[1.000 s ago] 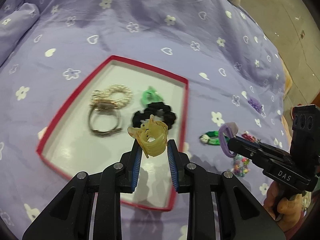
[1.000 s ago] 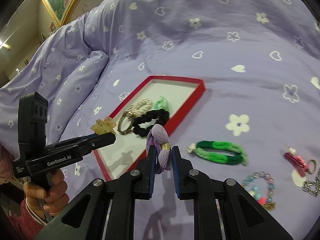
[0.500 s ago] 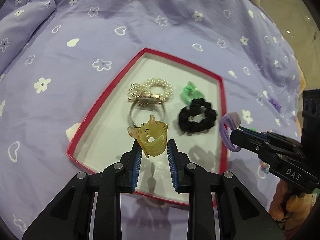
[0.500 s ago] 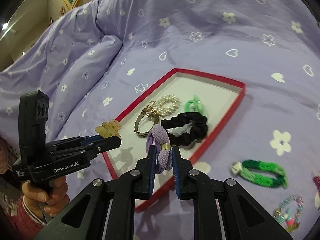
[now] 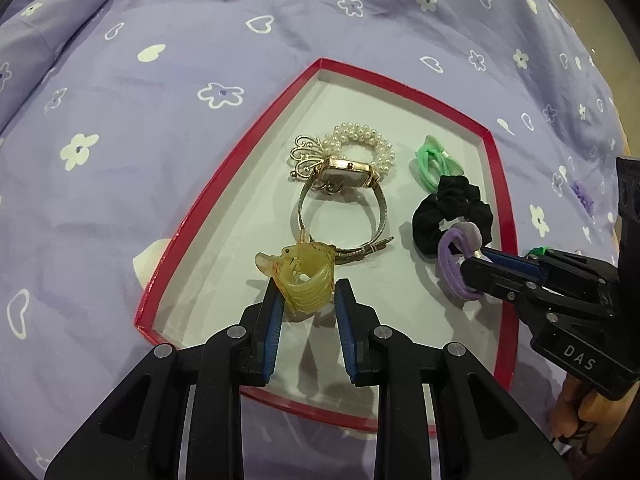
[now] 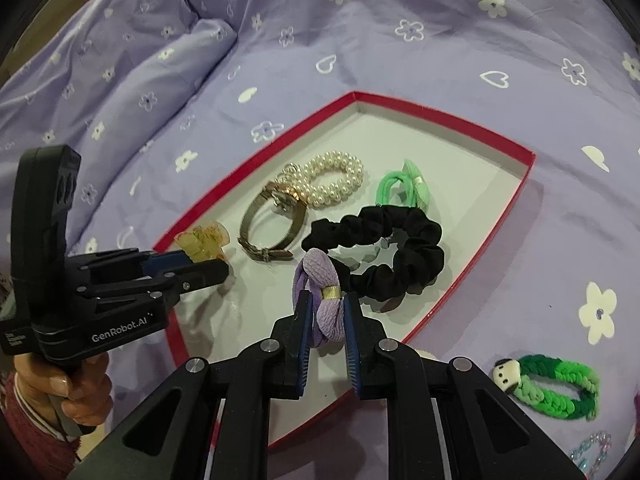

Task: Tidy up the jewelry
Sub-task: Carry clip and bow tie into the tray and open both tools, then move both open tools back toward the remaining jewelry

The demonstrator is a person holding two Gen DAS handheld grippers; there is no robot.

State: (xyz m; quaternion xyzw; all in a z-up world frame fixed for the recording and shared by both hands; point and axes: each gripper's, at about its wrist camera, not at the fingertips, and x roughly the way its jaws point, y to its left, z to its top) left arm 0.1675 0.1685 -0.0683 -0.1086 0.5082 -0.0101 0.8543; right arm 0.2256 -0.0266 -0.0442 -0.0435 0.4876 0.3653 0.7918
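Note:
A red-rimmed tray (image 5: 224, 176) (image 6: 496, 216) with a white floor lies on the purple bedspread. Inside it lie a pearl bracelet (image 5: 362, 140) (image 6: 332, 178), a wristwatch (image 5: 344, 196) (image 6: 272, 224), a mint green hair tie (image 5: 434, 162) (image 6: 404, 186) and a black scrunchie (image 5: 452, 208) (image 6: 384, 256). My left gripper (image 5: 306, 298) (image 6: 208, 264) is shut on a yellow hair claw (image 5: 304, 280) (image 6: 202, 242), low over the tray's near-left part. My right gripper (image 6: 326, 312) (image 5: 476, 268) is shut on a lilac hair tie (image 6: 322, 296) (image 5: 456, 264), just above the tray beside the black scrunchie.
On the bedspread right of the tray lie a green braided hair tie (image 6: 556, 390) with a small white face and a pale blue bead bracelet (image 6: 588, 450). A padded purple fold (image 6: 132, 92) runs along the far left. A hand (image 6: 68, 388) holds the left gripper's handle.
Both grippers have moved in over the tray and come lower, each keeping its grip. The tray and its contents now look larger and closer in both views.

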